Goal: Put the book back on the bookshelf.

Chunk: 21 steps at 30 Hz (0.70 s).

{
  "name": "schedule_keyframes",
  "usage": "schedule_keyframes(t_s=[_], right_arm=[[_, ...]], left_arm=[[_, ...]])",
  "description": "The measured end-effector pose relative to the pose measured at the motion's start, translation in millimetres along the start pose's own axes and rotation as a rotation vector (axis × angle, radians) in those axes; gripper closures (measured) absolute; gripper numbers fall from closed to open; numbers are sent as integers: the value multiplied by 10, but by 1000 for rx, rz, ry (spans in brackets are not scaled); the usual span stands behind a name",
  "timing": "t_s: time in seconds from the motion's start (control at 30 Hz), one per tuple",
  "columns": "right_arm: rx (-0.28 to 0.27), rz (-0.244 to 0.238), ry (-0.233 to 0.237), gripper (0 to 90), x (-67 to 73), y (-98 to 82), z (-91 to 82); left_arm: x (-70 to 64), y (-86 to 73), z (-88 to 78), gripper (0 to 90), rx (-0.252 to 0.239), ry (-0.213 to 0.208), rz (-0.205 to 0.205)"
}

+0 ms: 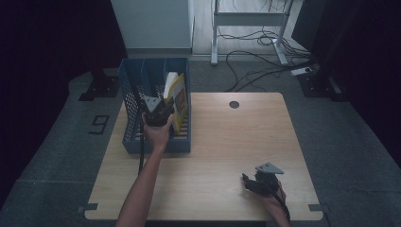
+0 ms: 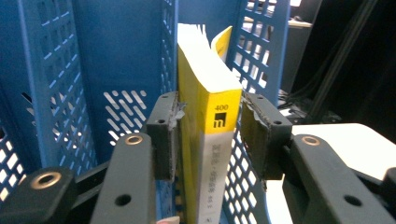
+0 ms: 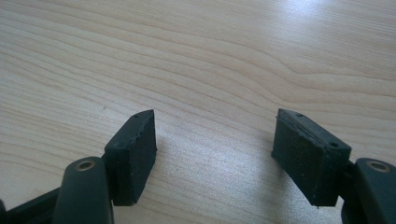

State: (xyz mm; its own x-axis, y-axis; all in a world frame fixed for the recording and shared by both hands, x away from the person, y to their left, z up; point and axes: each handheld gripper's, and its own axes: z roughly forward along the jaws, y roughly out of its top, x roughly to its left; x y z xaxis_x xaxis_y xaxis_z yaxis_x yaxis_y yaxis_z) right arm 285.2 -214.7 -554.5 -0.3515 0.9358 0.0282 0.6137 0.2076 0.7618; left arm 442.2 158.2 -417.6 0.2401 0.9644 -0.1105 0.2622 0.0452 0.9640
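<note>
A yellow book is being stood upright in the right-hand slot of a blue file rack, which sits at the far left of the wooden table. The left gripper is being held around the book's spine: its left pad is lying against the cover, while a thin gap is showing at the right pad, so the book is being straddled rather than squeezed. The right gripper is being rested low over bare tabletop, well apart from the rack, its jaws spread wide with nothing between them.

With the grip this loose, the book is likely being left to its own balance. Its front cover is already fanning open, so a tilt against the slot's divider could follow, and a pad could be caught on the cover if the gripper is drawn back crookedly.
</note>
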Motion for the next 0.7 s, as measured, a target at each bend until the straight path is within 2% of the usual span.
schedule_keyframes(t_s=[0.1, 0.47, 0.7], right_arm=[[0, 2, 1, 296, 0, 0, 0], [1, 0, -2, 296, 5, 1, 1], [1, 1, -4, 296, 6, 1, 1]], left_arm=[[-15, -6, -34, 519, 16, -14, 33], [2, -5, -186, 398, 44, -82, 14], [44, -27, -260, 380, 44, -98, -7]])
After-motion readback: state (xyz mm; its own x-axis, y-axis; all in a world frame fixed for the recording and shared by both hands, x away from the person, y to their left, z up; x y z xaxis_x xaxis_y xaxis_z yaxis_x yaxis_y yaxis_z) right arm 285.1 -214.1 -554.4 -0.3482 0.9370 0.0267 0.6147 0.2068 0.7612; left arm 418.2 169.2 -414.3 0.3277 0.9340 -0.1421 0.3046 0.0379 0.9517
